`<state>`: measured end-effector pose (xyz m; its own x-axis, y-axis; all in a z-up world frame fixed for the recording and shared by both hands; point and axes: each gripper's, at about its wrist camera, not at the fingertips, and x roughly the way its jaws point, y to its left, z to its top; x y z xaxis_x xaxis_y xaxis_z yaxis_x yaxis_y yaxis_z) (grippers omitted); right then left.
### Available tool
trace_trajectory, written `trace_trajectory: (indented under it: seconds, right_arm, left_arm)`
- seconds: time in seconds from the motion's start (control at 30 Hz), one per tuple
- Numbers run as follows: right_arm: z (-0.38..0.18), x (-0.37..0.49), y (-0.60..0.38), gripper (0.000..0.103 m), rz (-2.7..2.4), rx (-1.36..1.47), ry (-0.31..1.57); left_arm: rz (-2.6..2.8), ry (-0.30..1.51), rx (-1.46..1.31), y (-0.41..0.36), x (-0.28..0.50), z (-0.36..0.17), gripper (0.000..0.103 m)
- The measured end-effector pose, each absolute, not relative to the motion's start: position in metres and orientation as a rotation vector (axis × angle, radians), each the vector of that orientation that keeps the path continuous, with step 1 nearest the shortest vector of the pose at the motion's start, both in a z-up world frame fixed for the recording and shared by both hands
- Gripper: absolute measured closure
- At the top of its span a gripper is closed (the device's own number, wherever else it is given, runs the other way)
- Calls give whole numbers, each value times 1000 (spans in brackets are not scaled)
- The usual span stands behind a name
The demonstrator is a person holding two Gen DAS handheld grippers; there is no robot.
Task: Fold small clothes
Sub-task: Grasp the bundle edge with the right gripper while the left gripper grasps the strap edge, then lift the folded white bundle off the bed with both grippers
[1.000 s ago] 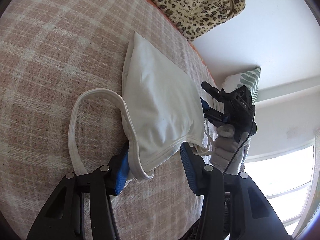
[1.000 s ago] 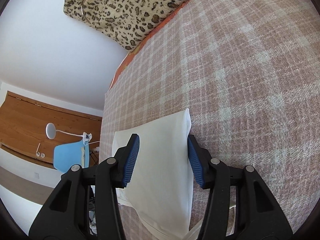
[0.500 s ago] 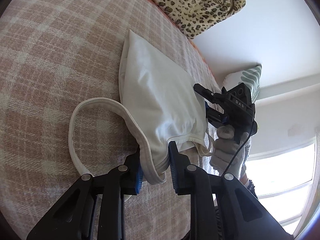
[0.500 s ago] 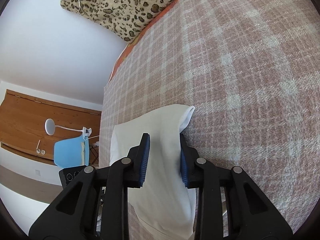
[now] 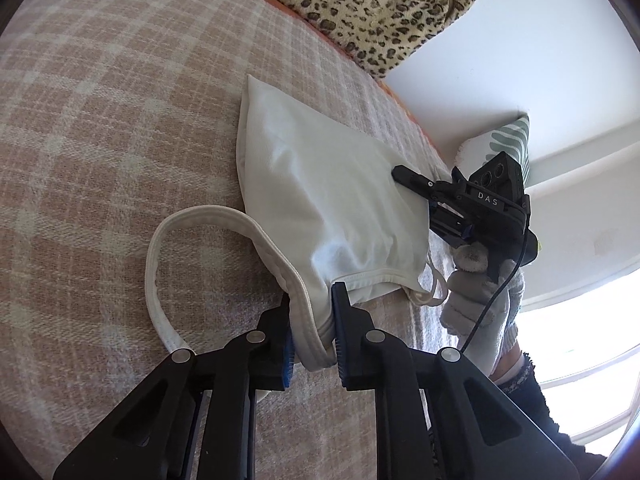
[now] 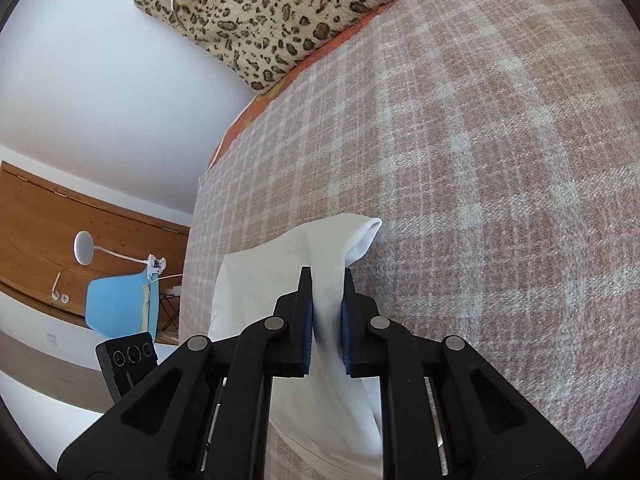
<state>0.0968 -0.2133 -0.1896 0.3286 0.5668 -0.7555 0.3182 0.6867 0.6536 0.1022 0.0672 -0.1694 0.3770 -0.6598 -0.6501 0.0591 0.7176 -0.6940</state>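
A small white garment point(image 5: 320, 196) lies on the pink plaid bed cover point(image 5: 100, 140), one strap looped out to its left. My left gripper point(image 5: 312, 300) is closing, and its blue pads pinch the garment's banded hem at the near corner. In the left wrist view my right gripper point(image 5: 416, 184) grips the garment's right edge, held by a grey-gloved hand point(image 5: 480, 292). In the right wrist view my right gripper point(image 6: 327, 280) is closing too, with a raised fold of the white garment point(image 6: 332, 248) squeezed between its pads.
A leopard-print cushion point(image 5: 380, 4) lies at the far edge of the bed. A leaf-patterned pillow point(image 5: 508, 140) sits by the wall on the right. Beyond the bed's left edge stand a blue chair point(image 6: 120, 304) and a white lamp point(image 6: 86, 246).
Both grippers went from wide open astride the garment to pinched on it. The cloth bunched up between each pair of pads. Neither hand travelled much.
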Motion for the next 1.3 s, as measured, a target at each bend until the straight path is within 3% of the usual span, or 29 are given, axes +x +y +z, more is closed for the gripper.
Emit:
trace_trajectory:
  seconds: [0.1, 0.17, 0.3, 0.43, 0.5, 0.53, 1.3]
  right_arm:
    - [-193, 98, -214, 86, 149, 850, 1307]
    - [-198, 96, -221, 73, 144, 896, 1324]
    - [-198, 92, -229, 66, 184, 938, 1344]
    - [-207, 87, -225, 66, 263, 993, 1357]
    - [-204, 86, -221, 75, 249, 956, 1358]
    - [-204, 87, -217, 91, 247, 931, 1368]
    - [-144, 87, -209, 93, 199, 755, 1239]
  left_arm:
    - [-498, 1100, -651, 70, 104, -171, 89]
    - [-498, 1104, -657, 71, 105, -172, 89]
    - [-498, 1109, -657, 72, 106, -175, 89]
    - [-490, 1113, -663, 73, 107, -177, 89]
    - [-484, 1107, -647, 71, 107, -176, 89]
    - [-480, 1103, -631, 69, 107, -175, 89]
    - [-491, 966, -392, 24, 91, -143, 92]
